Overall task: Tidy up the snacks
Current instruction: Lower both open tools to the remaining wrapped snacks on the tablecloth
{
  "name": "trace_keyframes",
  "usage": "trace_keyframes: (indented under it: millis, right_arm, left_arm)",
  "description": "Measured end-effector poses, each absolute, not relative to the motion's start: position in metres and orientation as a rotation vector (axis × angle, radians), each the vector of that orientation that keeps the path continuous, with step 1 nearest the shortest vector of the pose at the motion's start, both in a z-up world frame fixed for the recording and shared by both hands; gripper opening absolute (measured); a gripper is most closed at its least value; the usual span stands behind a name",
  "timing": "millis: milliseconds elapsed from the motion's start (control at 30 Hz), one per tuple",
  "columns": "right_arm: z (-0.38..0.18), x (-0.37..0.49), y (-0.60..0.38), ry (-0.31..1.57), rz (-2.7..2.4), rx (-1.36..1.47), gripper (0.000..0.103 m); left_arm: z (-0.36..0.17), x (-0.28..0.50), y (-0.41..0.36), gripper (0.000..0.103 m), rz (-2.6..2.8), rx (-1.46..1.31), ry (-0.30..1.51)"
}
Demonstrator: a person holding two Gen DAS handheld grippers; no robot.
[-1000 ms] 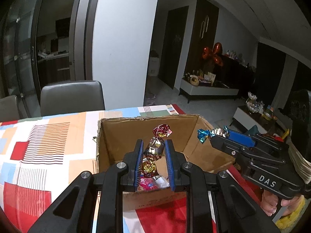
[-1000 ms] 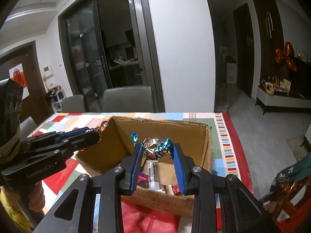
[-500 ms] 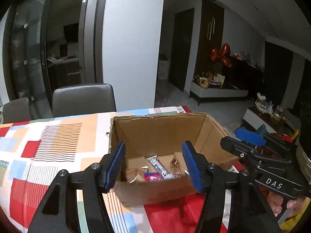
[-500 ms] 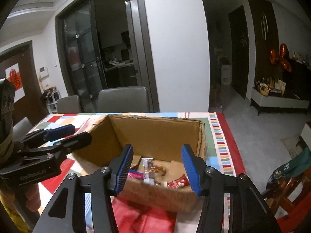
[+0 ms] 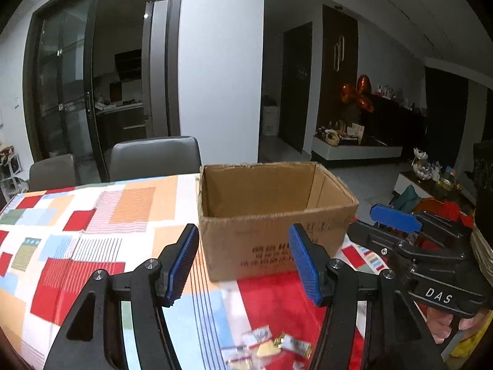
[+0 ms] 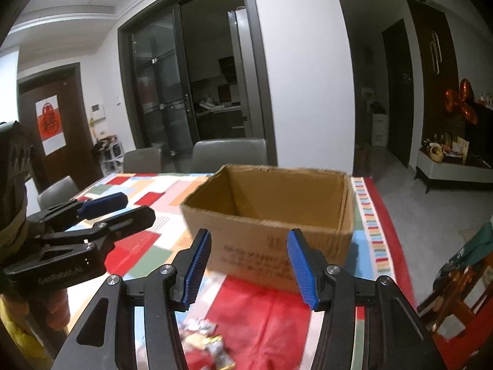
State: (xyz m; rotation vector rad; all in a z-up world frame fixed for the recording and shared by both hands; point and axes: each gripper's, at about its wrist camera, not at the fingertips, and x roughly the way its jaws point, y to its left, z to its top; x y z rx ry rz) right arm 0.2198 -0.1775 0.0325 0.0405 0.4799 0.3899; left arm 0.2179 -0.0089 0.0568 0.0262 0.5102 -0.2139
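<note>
Patterned tablecloth (image 5: 92,215) underlies everything. Cardboard box (image 5: 271,215) stands ahead of both grippers, its contents hidden from here. Left gripper (image 5: 243,265) spread, empty; right gripper (image 6: 249,265) likewise. Wrapped candies (image 5: 268,343) lie loose below the jaws: sorting judged partway, these remain.

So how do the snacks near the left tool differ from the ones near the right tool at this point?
The snacks by the left tool are pale white and yellow wrappers, lying spread out. The ones by the right tool are shiny silver and gold foil, bunched together. Both groups lie on the red tablecloth in front of the cardboard box, blurred; both tools are open and hold nothing.
</note>
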Motion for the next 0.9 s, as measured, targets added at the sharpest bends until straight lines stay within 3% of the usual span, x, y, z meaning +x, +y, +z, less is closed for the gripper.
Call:
trace_keyframes:
  millis: [900]
  right_arm:
    - [-0.079,0.191,-0.155,0.82,0.483,-0.032,0.052]
  left_arm:
    - [-0.057,0.173,0.011,0.059,-0.19,-0.006,0.813]
